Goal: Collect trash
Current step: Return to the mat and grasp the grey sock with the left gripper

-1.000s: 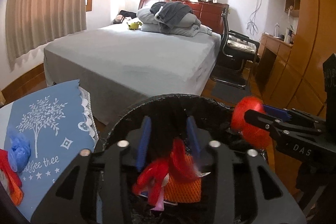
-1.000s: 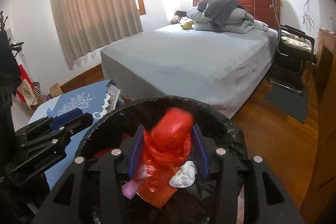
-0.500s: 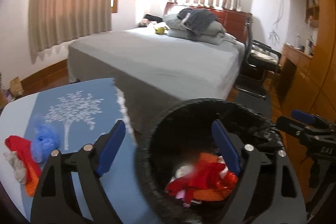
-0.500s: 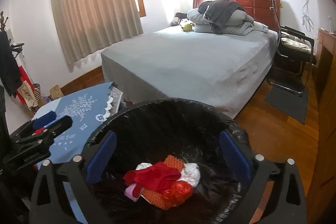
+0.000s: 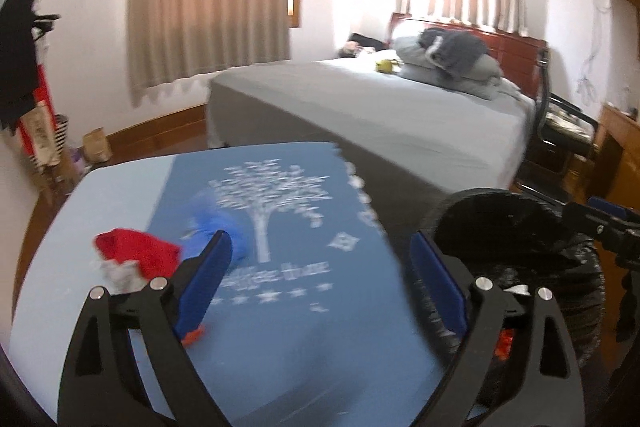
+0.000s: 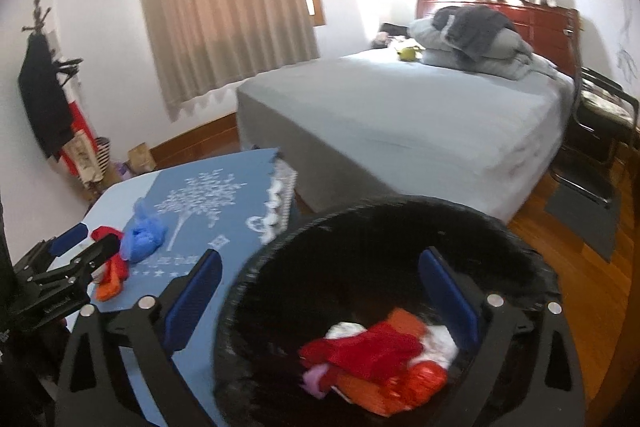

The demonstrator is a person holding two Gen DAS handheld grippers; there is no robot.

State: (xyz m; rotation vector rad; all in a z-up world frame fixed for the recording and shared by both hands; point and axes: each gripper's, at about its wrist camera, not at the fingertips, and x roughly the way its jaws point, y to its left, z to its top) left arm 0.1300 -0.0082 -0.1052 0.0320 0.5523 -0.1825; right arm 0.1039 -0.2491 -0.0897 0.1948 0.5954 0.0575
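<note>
My left gripper [image 5: 322, 283] hangs over the blue tree-print tablecloth [image 5: 280, 307], its jaws opening with nothing between them. Just beyond its left finger lie a red wad [image 5: 136, 251], a crumpled blue bag [image 5: 224, 227], a whitish scrap [image 5: 116, 273] and an orange bit [image 5: 193, 335]. My right gripper [image 6: 322, 293] stands open and empty above the black-lined trash bin [image 6: 400, 205]. Red, orange and white trash [image 6: 380, 351] lies at the bin's bottom. The right wrist view shows the left gripper [image 6: 94, 239] by the blue bag [image 6: 144, 235]. The bin [image 5: 500, 195] sits right of the table.
A grey bed [image 6: 420, 115] with folded bedding [image 6: 472, 35] stands behind the table and bin. A black chair [image 6: 600, 115] and a dark mat [image 6: 584, 215] are at the right on the wooden floor. Clothes [image 6: 40, 107] and bags [image 6: 140, 159] line the left wall.
Both grippers opened and dropped their red and orange trash into the bin. The left gripper then swung left from over the bin to the table; the right one drew back a little.
</note>
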